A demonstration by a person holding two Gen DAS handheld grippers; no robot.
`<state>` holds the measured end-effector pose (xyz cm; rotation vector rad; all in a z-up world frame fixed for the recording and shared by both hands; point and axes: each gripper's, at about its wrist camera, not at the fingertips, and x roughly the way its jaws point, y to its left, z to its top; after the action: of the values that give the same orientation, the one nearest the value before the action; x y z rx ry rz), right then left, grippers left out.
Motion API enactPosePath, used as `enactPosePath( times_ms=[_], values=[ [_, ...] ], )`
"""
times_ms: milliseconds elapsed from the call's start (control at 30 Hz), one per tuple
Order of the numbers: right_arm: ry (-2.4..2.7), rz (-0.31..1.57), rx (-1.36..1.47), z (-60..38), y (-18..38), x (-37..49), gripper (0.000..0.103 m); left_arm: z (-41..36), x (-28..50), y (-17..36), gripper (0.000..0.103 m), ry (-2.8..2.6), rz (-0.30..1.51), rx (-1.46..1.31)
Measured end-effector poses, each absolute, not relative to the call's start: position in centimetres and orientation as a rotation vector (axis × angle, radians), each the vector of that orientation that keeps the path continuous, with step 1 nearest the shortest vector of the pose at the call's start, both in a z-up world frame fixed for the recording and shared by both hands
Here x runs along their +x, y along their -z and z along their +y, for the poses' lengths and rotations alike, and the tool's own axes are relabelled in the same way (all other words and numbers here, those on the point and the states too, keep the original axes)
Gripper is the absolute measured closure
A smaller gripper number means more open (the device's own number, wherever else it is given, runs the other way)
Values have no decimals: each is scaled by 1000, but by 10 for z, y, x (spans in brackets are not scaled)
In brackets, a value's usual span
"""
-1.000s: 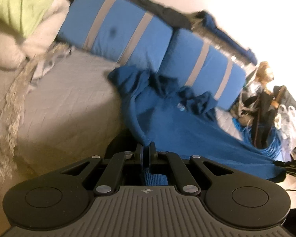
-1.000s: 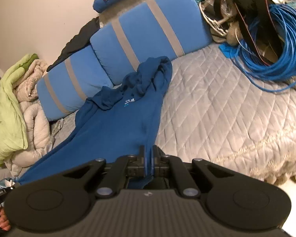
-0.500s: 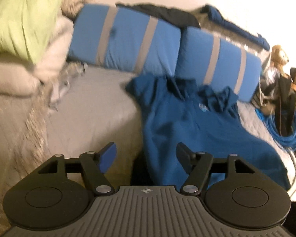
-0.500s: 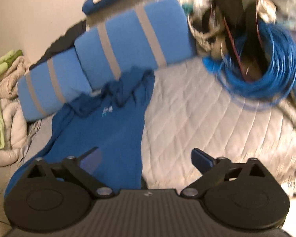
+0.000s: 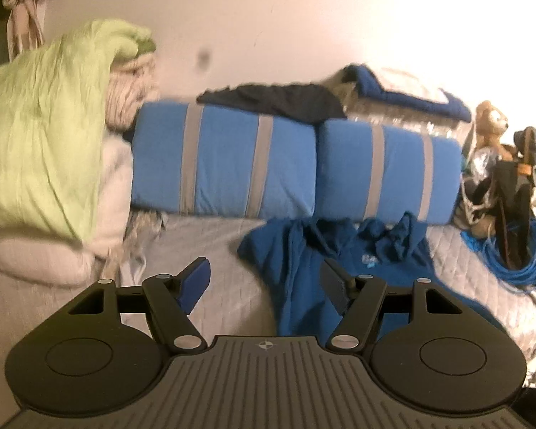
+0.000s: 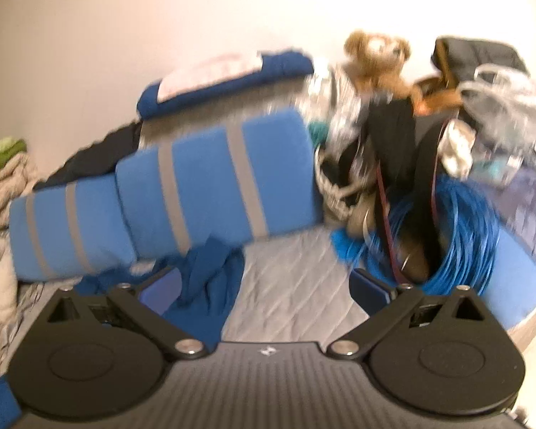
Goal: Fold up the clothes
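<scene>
Your left gripper [image 5: 264, 282] has its two blue-padded fingers spread wide apart, holding nothing. Straight ahead of it and a little to its right, the dark blue long-sleeved sweatshirt [image 5: 325, 268] lies loose on the grey quilted bedspread [image 5: 211, 243], its crumpled collar end up against the two bright blue bolster cushions with grey stripes [image 5: 296, 168] beyond. Off to the tool's left sits a heap of pale green and cream bedding [image 5: 43, 143].

Your right gripper [image 6: 264, 286] is also parted wide and empty. The sweatshirt [image 6: 207, 296] shows bunched just ahead of its left finger, with bare bedspread [image 6: 296, 286] between the fingers. Past its right finger lies a coil of blue cable [image 6: 461, 236], and a brown teddy bear [image 6: 375, 57] sits farther ahead. This view is blurred.
</scene>
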<state>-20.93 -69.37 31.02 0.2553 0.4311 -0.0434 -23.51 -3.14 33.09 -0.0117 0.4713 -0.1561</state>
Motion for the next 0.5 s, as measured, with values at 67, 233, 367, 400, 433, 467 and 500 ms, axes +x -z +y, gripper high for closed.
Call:
enactPosePath(
  times_ms=[67, 233, 367, 400, 433, 467, 500],
  values=[
    [53, 405, 252, -701, -323, -207, 0, -31, -236, -344, 35, 179, 455, -25],
    [63, 360, 260, -717, -352, -199, 0, -39, -228, -376, 33, 207, 424, 2],
    [68, 360, 258, -720, -365, -191, 0, -48, -226, -405, 30, 214, 383, 57],
    [71, 365, 251, -720, -366, -188, 0, -50, -225, -411, 30, 221, 368, 63],
    [69, 372, 246, -718, -366, -185, 0, -52, -225, -417, 28, 228, 346, 67],
    [64, 377, 243, -717, -366, -181, 0, -55, -223, -422, 24, 236, 324, 71],
    [59, 383, 240, -715, -366, -178, 0, -58, -220, -425, 24, 248, 303, 73]
  ],
)
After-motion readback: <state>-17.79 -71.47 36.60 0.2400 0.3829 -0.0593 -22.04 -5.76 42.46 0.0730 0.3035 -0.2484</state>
